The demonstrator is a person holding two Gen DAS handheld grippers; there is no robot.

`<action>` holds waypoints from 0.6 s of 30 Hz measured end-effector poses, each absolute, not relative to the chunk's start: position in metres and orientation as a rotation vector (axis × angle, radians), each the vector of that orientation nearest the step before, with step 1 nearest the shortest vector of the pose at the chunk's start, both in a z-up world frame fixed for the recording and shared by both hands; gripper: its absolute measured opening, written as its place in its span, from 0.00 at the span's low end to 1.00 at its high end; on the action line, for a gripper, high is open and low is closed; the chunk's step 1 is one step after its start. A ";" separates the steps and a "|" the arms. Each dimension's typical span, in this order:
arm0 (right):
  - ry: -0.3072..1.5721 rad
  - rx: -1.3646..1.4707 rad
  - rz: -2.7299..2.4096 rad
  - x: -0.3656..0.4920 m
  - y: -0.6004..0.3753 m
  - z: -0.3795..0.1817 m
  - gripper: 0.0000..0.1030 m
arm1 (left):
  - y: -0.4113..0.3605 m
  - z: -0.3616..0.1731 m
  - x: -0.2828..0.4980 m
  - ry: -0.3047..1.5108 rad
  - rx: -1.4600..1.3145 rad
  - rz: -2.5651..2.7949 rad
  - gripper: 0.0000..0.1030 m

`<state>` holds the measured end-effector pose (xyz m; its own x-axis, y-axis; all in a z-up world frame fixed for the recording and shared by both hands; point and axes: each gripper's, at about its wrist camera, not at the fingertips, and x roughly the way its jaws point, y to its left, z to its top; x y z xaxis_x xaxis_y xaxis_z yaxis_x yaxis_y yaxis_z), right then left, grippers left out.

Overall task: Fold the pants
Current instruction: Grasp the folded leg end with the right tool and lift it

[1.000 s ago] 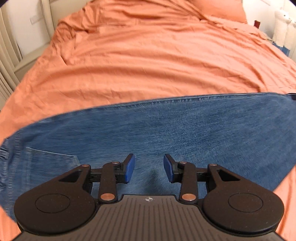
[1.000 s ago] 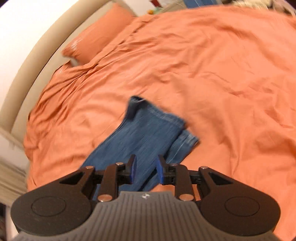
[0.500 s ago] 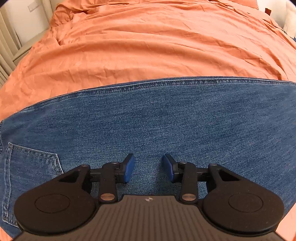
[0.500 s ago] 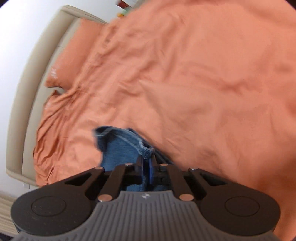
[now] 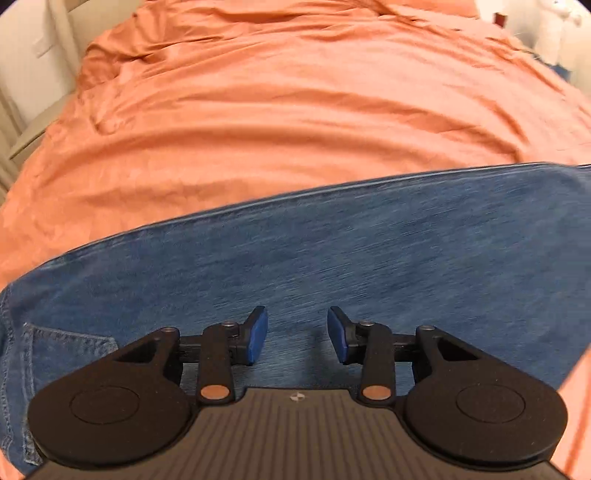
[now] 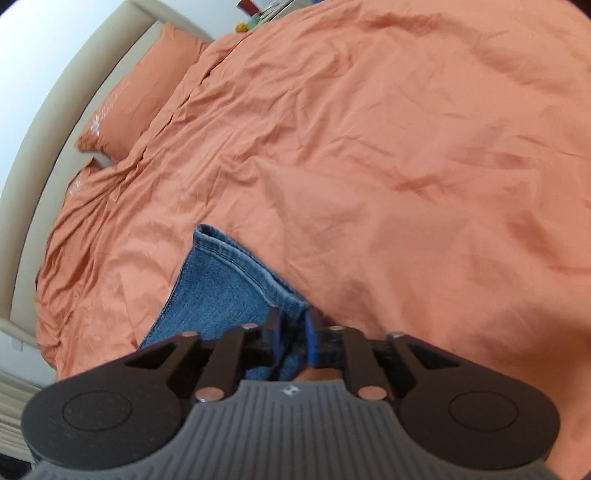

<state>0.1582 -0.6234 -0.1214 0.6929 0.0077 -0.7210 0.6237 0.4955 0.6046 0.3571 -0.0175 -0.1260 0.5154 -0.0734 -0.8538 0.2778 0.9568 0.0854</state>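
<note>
Blue denim pants (image 5: 332, 254) lie flat across the orange bed, with a back pocket (image 5: 66, 354) at the lower left. My left gripper (image 5: 297, 334) is open and empty, hovering just above the middle of the pants. In the right wrist view, my right gripper (image 6: 292, 334) is shut on the hem end of the pant legs (image 6: 229, 291), and holds it lifted off the bed.
An orange duvet (image 5: 295, 110) covers the whole bed. Orange pillows (image 6: 144, 96) lie by the beige headboard (image 6: 55, 110). A white wall and bed frame edge (image 5: 33, 55) show at the far left. A white soft toy (image 5: 557, 33) stands at the far right.
My right gripper closed on the pant hem and lifted it. My left gripper dipped close to the pants, then drew back and stayed open.
</note>
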 end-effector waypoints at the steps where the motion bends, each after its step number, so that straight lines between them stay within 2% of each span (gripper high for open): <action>1: 0.726 1.011 -0.401 0.152 -0.622 -0.120 0.36 | -0.022 -0.124 0.358 1.010 0.216 -0.232 0.44; 5: 0.741 1.111 -0.358 0.143 -0.617 -0.135 0.41 | -0.046 -0.123 0.364 0.987 0.204 -0.288 0.44; 10: 0.656 1.301 -0.335 0.153 -0.625 -0.175 0.40 | -0.077 -0.122 0.375 0.981 0.149 -0.372 0.44; 13: 0.630 1.364 -0.330 0.162 -0.633 -0.185 0.27 | -0.097 -0.118 0.381 0.979 0.171 -0.440 0.44; 14: 0.629 1.360 -0.326 0.164 -0.636 -0.183 0.13 | -0.105 -0.117 0.383 0.976 0.185 -0.459 0.44; 15: 0.626 1.330 -0.316 0.166 -0.637 -0.177 0.09 | -0.112 -0.116 0.385 0.973 0.196 -0.479 0.44; 18: 0.612 1.092 -0.271 0.173 -0.628 -0.139 0.06 | -0.137 -0.120 0.392 0.962 0.222 -0.539 0.44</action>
<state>0.1733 -0.6279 -0.1392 0.8049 0.0884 -0.5868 0.4937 0.4490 0.7448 0.3925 -0.1373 -0.1196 0.4530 -0.3368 -0.8255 0.5284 0.8472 -0.0557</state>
